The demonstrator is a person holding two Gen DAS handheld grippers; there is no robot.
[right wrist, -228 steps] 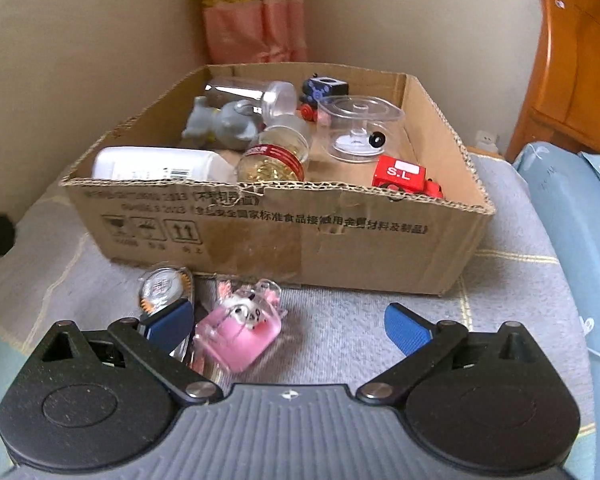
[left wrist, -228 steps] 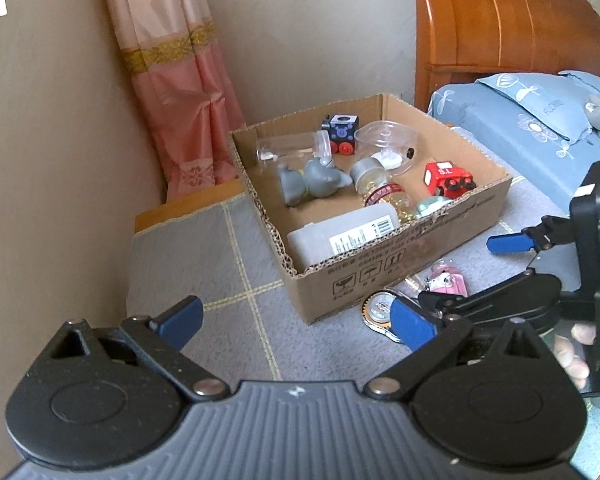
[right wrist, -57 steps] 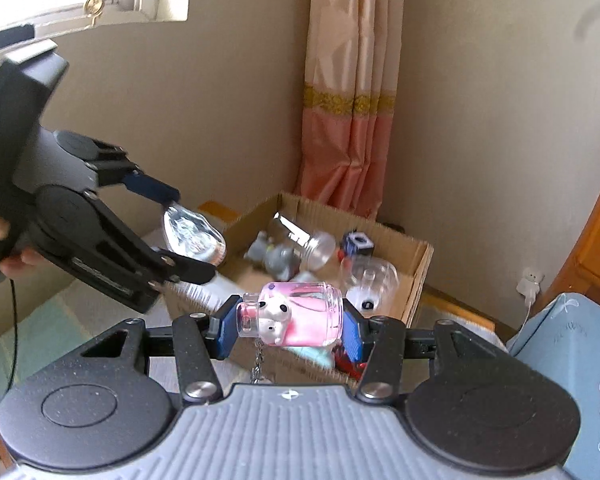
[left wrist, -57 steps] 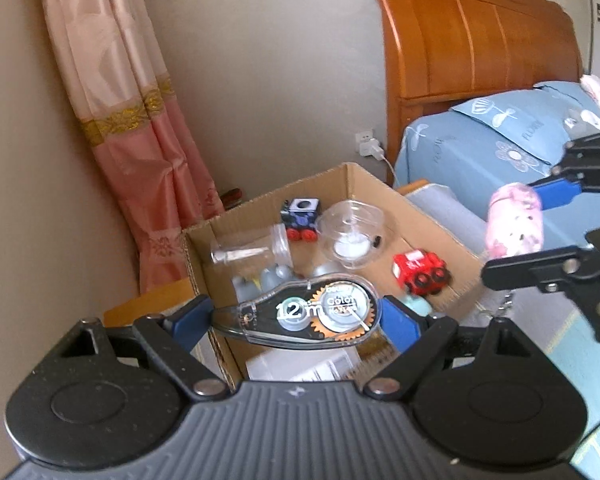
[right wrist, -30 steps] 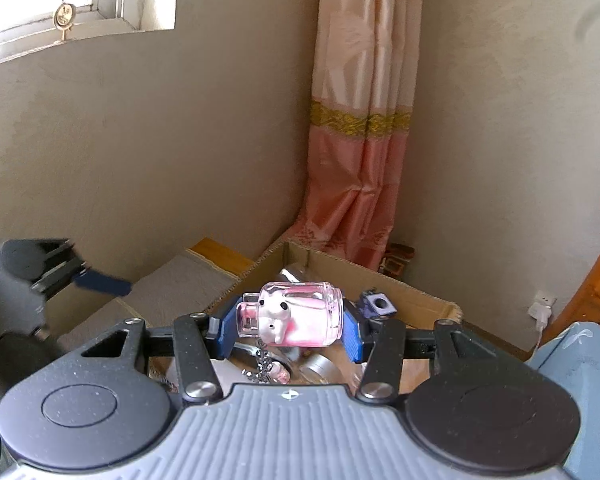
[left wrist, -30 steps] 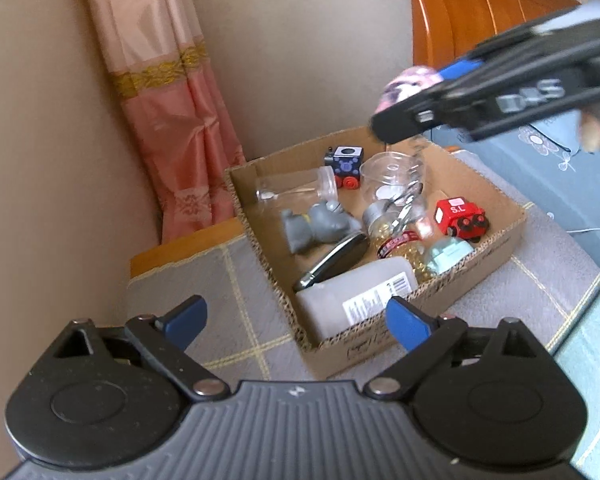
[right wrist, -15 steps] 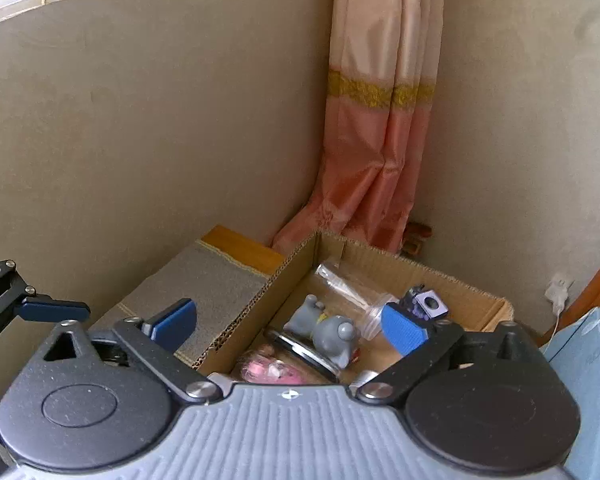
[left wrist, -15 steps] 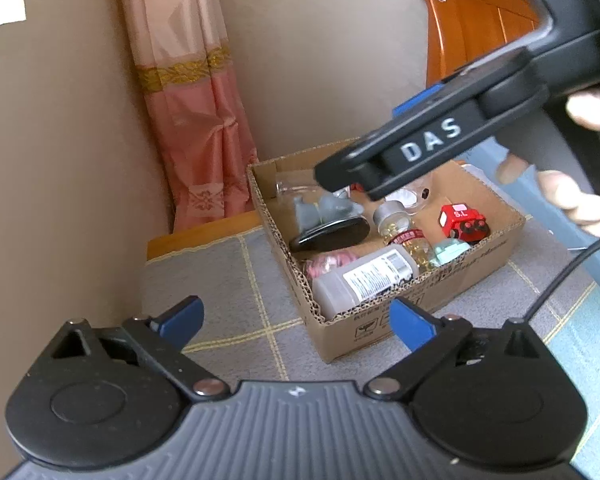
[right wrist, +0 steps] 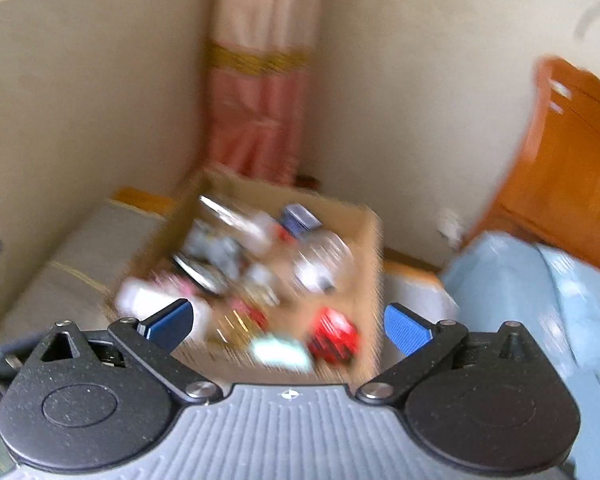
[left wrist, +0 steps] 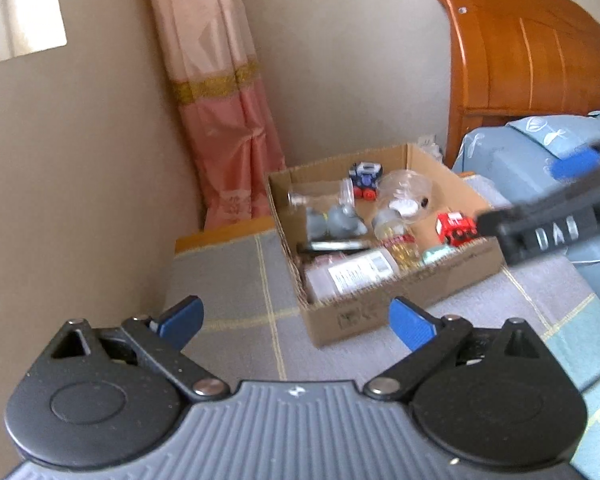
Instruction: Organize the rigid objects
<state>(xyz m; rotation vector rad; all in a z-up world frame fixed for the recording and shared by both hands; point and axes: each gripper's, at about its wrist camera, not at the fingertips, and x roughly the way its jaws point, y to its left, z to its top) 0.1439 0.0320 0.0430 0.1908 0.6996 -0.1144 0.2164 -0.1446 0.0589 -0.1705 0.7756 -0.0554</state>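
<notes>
- Now my left tool (left wrist: 296,322) stands released and empty; my right tool (right wrist: 286,330) is opening, nothing between its pads.
- Boxed pieces in the cardboard box (left wrist: 404,304) look light and stiff; I'd take the slick white bottle (left wrist: 350,274) across its middle.

Beige walls (left wrist: 80,160) meet at a corner hung with a pink curtain (left wrist: 224,120) — gold-banded. A carved wooden headboard (left wrist: 532,64) rises above blue bedding (left wrist: 516,160); daylight enters a window (left wrist: 16,12) at upper left.

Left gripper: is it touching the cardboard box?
Apart. In the left wrist view the left gripper has open, empty jaws, and grey blanket shows between its fingertips and the cardboard box.
</notes>
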